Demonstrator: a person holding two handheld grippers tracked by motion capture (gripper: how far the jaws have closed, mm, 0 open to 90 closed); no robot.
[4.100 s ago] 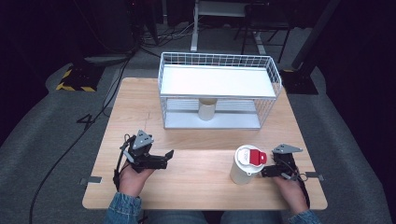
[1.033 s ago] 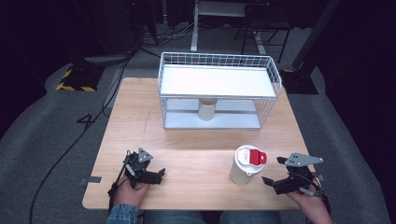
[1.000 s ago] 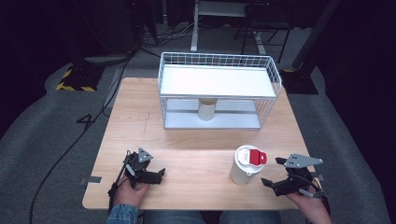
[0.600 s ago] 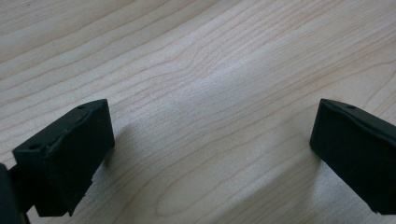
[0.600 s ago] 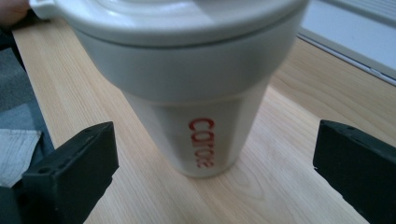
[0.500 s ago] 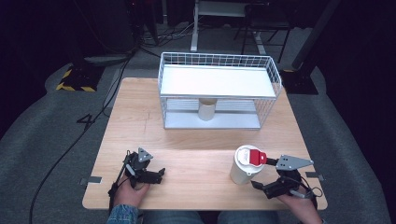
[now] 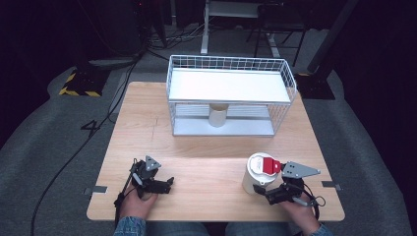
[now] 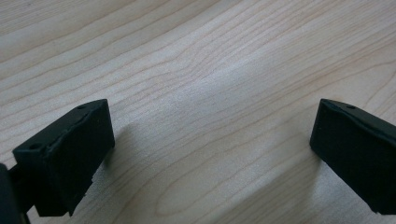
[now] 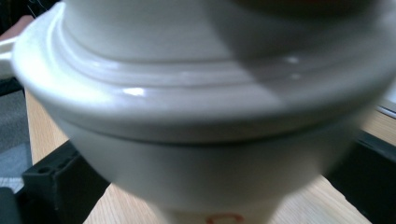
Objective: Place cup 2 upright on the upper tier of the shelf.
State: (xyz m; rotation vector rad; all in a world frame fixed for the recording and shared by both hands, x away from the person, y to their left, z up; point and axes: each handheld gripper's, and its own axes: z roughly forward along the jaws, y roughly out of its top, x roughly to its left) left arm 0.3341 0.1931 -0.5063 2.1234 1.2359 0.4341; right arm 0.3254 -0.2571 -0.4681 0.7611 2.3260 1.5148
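Since a moment ago the right gripper (image 7: 265,191) has slid in to the white container (image 7: 257,173) with the red lid flap — its jaws now stand apart on either side of the container's base, near the table's (image 7: 206,147) front right. Left gripper (image 7: 164,185) rests unmoved at front left, jaws spread wide over bare wood — holding nothing.

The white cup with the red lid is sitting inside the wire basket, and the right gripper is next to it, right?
Not quite. The white cup with the red lid stands on the bare wooden table, in front of the wire basket. The high view shows it. The right gripper is indeed next to it.
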